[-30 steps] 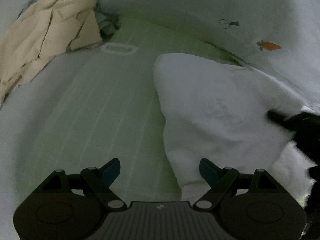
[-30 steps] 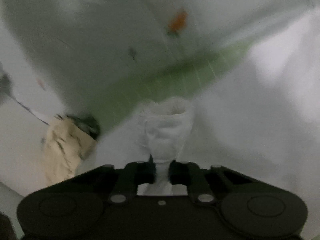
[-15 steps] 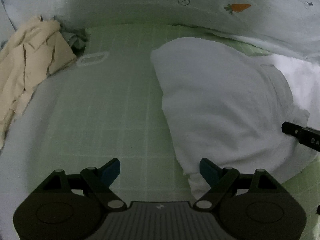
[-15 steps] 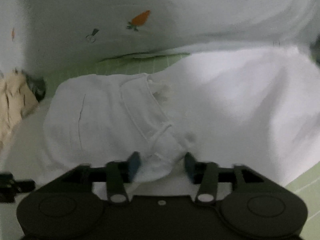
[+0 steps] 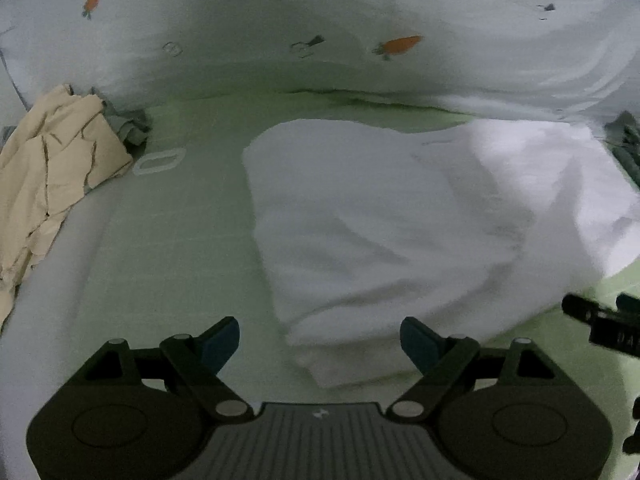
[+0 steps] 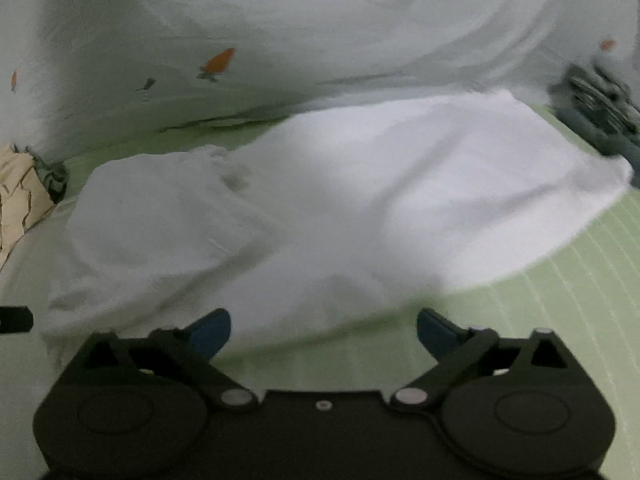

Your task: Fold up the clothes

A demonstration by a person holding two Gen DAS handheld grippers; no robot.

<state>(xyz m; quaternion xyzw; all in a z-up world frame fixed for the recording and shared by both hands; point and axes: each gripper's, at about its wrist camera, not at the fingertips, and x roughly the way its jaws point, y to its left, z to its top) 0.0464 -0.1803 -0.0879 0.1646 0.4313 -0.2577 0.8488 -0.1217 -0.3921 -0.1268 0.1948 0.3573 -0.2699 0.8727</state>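
1. a beige garment lies crumpled at the far left on the green mat, with a grey-green cloth bunched just behind it.
2. a small white oval ring rests on the mat just beside the beige garment.
3. behind the mat rises a pale sheet printed with orange carrots.
4. the left gripper hovers low over the mat, jaws spread wide and empty, at the near left corner of the white garment.
5. the white garment lies partly folded across the middle of the mat, layers stacked at its left end.
6. the right gripper sits at the garment's near edge, jaws wide apart, gripping nothing.
7. a dark grey cloth is heaped at the far right, blurred.
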